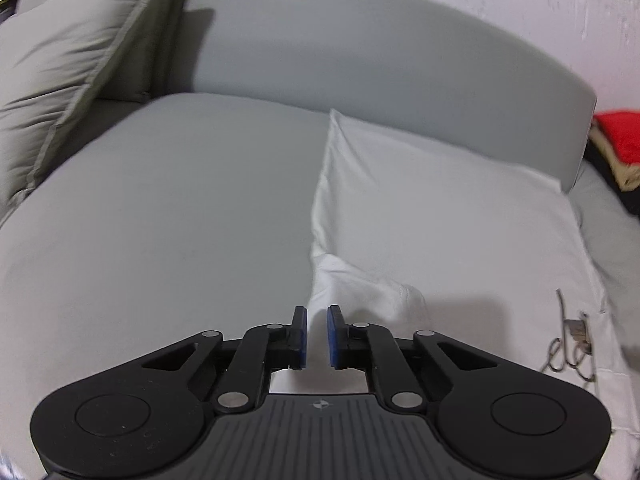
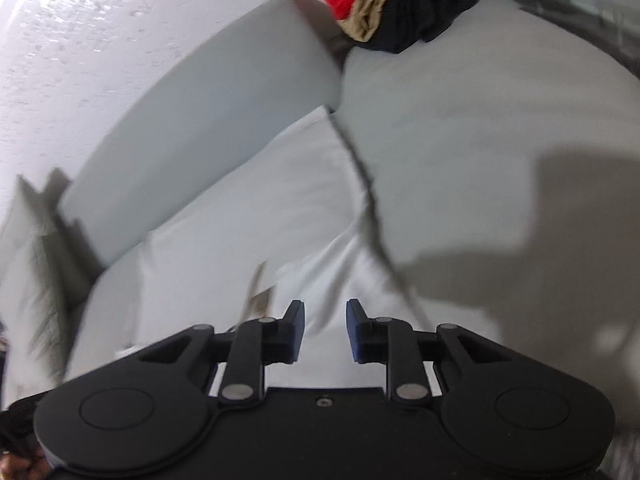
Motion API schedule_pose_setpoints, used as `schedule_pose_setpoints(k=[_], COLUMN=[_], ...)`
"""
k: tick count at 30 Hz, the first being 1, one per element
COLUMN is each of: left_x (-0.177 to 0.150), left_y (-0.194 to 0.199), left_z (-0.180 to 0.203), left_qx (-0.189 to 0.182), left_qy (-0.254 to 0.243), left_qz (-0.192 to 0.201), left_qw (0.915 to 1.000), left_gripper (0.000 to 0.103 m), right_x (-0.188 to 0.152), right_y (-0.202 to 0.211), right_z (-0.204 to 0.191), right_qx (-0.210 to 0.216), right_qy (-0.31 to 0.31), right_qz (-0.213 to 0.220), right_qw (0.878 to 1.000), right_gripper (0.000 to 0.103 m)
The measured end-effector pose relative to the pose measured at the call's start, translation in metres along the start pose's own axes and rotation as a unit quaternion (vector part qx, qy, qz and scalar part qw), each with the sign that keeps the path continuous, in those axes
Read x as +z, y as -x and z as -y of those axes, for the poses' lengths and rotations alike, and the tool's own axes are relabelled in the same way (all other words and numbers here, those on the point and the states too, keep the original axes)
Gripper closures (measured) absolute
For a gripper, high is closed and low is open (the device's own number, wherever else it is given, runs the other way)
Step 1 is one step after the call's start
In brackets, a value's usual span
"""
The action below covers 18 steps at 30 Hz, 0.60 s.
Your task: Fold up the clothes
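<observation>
The grey sofa seat carries the white garment, lying mostly flat against the backrest, one bunched fold at its near left edge. I judge folding barely started: no neat rectangle yet. Fabric looks thin, smooth, softly creased; a dark printed mark shows near its right side. A red, tan and black clothes pile waits further along. My left gripper stands narrowly parted, gripping nothing; my right gripper is moderately apart, empty, above the cloth.
</observation>
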<state>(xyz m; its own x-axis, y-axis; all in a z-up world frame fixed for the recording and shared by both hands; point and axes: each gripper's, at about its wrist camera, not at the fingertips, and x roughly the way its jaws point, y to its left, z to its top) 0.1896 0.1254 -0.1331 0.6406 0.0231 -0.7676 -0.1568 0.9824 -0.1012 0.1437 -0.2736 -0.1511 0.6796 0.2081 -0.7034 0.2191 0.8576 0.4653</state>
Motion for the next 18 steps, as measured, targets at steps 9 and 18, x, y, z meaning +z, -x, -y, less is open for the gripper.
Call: schedule_pose_setpoints(k=[9, 18], left_x=[-0.005, -0.049], left_y=[-0.028, 0.036], left_z=[0.002, -0.006], left_qx=[0.051, 0.024], left_qy=[-0.031, -0.036], left_qz=[-0.048, -0.078], left_qw=[0.9971, 0.996], left_gripper=[0.079, 0.078], right_x=[0.017, -0.035], right_y=[-0.078, -0.003], right_z=[-0.013, 0.013], right_qx=[-0.052, -0.055], right_qy=[0.071, 0.078], right_qz=[-0.05, -0.098], right_qw=[0.995, 0.991], right_gripper=[0.078, 0.067])
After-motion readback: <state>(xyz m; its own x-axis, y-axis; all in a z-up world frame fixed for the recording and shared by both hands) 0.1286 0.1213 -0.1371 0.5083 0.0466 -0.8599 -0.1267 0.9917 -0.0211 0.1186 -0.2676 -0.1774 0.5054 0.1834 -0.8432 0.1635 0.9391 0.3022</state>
